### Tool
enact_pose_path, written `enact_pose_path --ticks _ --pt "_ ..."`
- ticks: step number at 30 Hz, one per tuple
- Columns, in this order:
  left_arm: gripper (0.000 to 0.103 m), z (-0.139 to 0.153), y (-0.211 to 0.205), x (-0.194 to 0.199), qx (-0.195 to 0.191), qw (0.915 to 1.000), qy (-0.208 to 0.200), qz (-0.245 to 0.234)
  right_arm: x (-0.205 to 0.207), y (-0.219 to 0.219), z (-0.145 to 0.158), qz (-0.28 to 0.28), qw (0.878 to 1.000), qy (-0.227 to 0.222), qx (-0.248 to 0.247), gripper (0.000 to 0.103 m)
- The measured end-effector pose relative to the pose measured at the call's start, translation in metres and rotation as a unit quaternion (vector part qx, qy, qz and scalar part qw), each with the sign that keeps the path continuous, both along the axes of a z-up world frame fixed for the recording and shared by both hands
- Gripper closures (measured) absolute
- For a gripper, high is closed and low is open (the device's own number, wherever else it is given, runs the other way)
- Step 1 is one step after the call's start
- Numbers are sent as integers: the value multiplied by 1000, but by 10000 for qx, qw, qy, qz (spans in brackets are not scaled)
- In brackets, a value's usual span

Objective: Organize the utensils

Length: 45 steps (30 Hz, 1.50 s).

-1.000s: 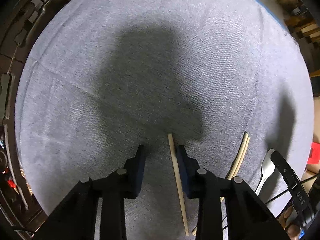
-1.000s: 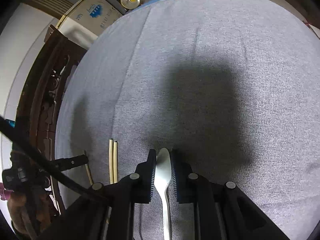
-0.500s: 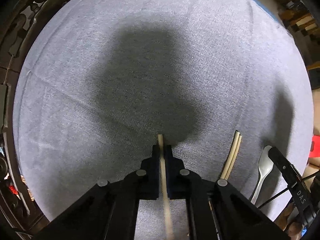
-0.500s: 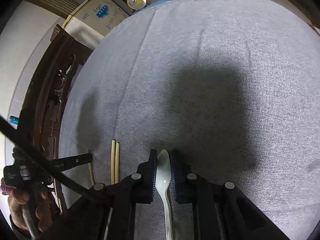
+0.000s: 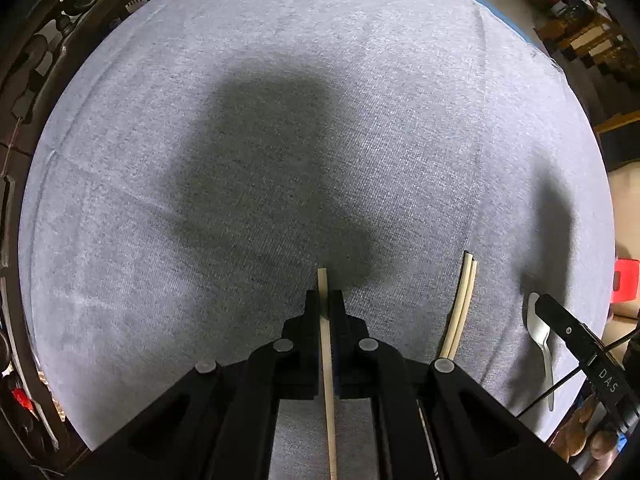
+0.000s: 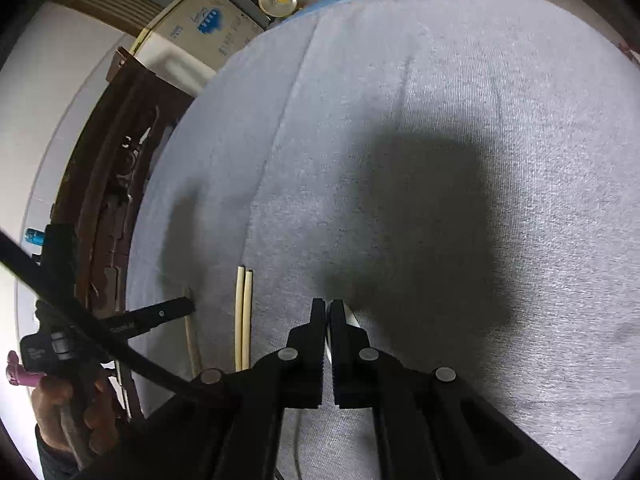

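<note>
My left gripper (image 5: pixel 325 300) is shut on a single pale wooden chopstick (image 5: pixel 327 360) that runs between its fingers, tip just past them, over the grey cloth. A pair of cream chopsticks (image 5: pixel 460 312) lies to its right on the cloth, also in the right wrist view (image 6: pixel 243 316). My right gripper (image 6: pixel 329 308) is shut on a white spoon (image 6: pixel 352 318), which is turned on edge between the fingers; in the left wrist view the spoon (image 5: pixel 540 332) shows under that gripper (image 5: pixel 560 320). The left gripper (image 6: pixel 176 310) and its chopstick (image 6: pixel 191 332) show at left.
The grey cloth (image 5: pixel 280 120) covers the whole round table. Dark carved wooden furniture (image 6: pixel 112 200) stands beyond its left edge, with a cardboard box (image 6: pixel 200 28) behind. A red object (image 5: pixel 626 280) sits off the right edge.
My left gripper closed on the single chopstick, which now lies straight between its fingers. My right gripper closed tighter on the spoon, which turned on edge.
</note>
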State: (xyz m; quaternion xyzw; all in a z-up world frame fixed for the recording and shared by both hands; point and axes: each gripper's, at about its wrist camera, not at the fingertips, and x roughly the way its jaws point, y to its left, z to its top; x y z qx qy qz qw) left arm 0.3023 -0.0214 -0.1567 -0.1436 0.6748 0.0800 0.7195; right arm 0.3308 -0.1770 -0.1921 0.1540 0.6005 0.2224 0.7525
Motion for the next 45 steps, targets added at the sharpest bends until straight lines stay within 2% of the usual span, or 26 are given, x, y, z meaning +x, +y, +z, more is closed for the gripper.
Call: enact_pose_path --ticks 7,10,13,16,19,21,23,25,26,28,31,32,35,37,38,40,45 --pt "99 -5 19 -3 -93 9998 -157 -25 -3 -14 3 -240 9989 -21 402 101" --pt "99 5 23 -6 -122 9994 -325 -6 -9 -26 6 -416 9959 -82 801 101" --pt "99 18 28 -14 -188 9985 -523 17 -19 -38 11 -553 9904 -191 1256 101" --pt "99 36 27 -23 -136 9967 -804 -4 -31 -50 16 -690 9782 -429 1911 101" --pt "99 45 27 -33 -144 9955 -933 -22 -42 -62 11 -901 9709 -472 2169 101" --pt "99 46 28 -38 -144 9954 -948 -55 -45 -66 4 -1032 9706 -390 2139 101" --pt "99 44 29 -43 -106 9957 -918 -72 -42 -66 -3 -1108 9774 -330 1771 101" --pt "99 38 31 -44 -108 9964 -833 -106 -36 -63 -14 -1134 9848 -32 1318 101" --pt "99 34 32 -45 -80 9968 -784 -109 -30 -57 -23 -994 9897 276 990 97" --pt "99 31 33 -44 -81 9972 -730 -141 -24 -49 -21 -861 9946 353 469 81" --pt "99 29 34 -46 -79 9974 -685 -208 -15 -31 -10 -439 9981 406 -149 79" --pt "99 28 35 -45 -71 9974 -682 -232 -12 -21 -6 -183 9978 368 -515 78" --pt "99 27 39 -44 -57 9976 -636 -274 -7 1 1 398 9907 402 -1236 77" --pt "98 24 47 -40 -56 9978 -597 -287 -4 9 0 600 9854 505 -1512 77" --pt "98 22 48 -39 -54 9979 -580 -286 -2 15 1 751 9796 564 -1778 77" --pt "98 18 53 -40 -63 9980 -562 -280 0 22 0 933 9714 700 -2068 77" --pt "98 14 60 -42 -74 9981 -525 -319 12 34 -1 978 9576 1130 -2463 74"
